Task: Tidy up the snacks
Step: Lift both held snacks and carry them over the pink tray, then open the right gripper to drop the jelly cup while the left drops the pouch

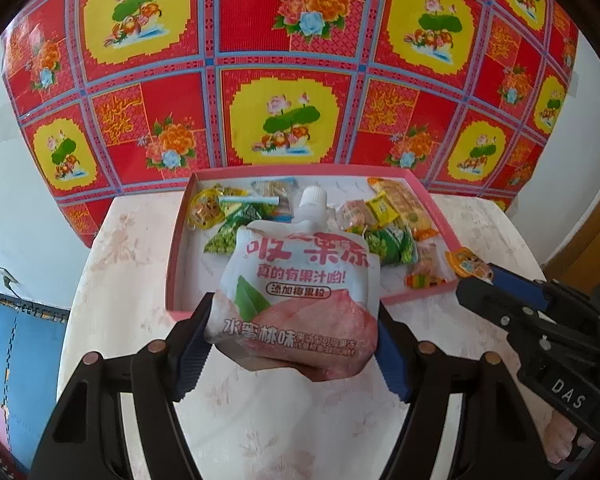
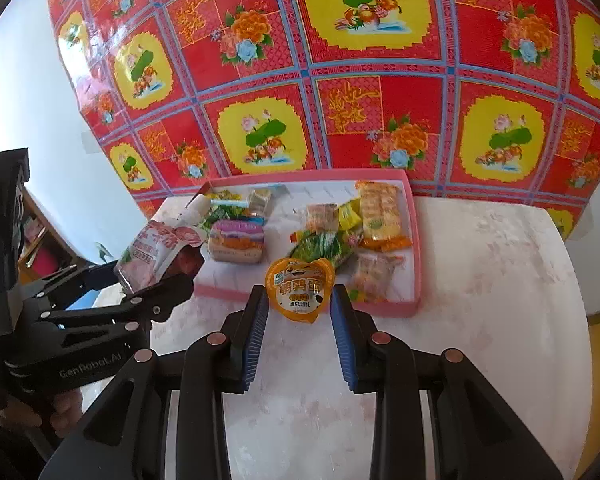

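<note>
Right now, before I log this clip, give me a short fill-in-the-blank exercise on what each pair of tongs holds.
1. The left tongs are shut on a peach jelly ____ with a white cap.
2. The right tongs grip a small ____ packet shaped like a heart.
3. The other snacks lie in a shallow ____ tray.

Missing words: pouch; orange; pink

a pale marbled table carries a pink tray of snacks.
</note>
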The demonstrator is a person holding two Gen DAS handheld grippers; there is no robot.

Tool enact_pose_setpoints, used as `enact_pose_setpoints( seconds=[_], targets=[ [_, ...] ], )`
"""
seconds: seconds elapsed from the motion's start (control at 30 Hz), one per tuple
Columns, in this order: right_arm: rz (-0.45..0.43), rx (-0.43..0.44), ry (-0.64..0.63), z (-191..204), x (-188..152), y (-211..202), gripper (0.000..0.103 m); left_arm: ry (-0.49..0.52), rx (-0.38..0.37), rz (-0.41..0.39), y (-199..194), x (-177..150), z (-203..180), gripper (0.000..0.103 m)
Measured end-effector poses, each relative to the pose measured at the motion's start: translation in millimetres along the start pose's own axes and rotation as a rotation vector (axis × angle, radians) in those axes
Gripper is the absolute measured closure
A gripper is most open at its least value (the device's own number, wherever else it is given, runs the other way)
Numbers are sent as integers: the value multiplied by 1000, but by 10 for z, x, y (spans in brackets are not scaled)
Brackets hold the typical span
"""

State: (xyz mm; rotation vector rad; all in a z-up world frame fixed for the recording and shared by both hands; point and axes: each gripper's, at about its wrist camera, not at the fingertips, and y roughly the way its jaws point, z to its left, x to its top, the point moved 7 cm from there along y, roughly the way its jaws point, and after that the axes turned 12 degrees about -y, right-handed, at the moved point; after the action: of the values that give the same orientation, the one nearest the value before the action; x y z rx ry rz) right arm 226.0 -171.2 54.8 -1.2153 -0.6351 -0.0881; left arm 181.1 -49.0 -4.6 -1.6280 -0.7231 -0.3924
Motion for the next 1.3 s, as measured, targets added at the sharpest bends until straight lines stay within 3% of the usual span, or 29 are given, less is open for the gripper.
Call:
enact_pose_setpoints(
  seconds=[0.7, 1.3],
  targets=[
    [28, 49, 14, 145, 255, 569, 70, -50, 14, 42, 473, 67, 280, 28],
    [66, 41, 71, 25, 284, 940, 69, -90, -56, 79, 694, 131, 325, 27]
  ],
)
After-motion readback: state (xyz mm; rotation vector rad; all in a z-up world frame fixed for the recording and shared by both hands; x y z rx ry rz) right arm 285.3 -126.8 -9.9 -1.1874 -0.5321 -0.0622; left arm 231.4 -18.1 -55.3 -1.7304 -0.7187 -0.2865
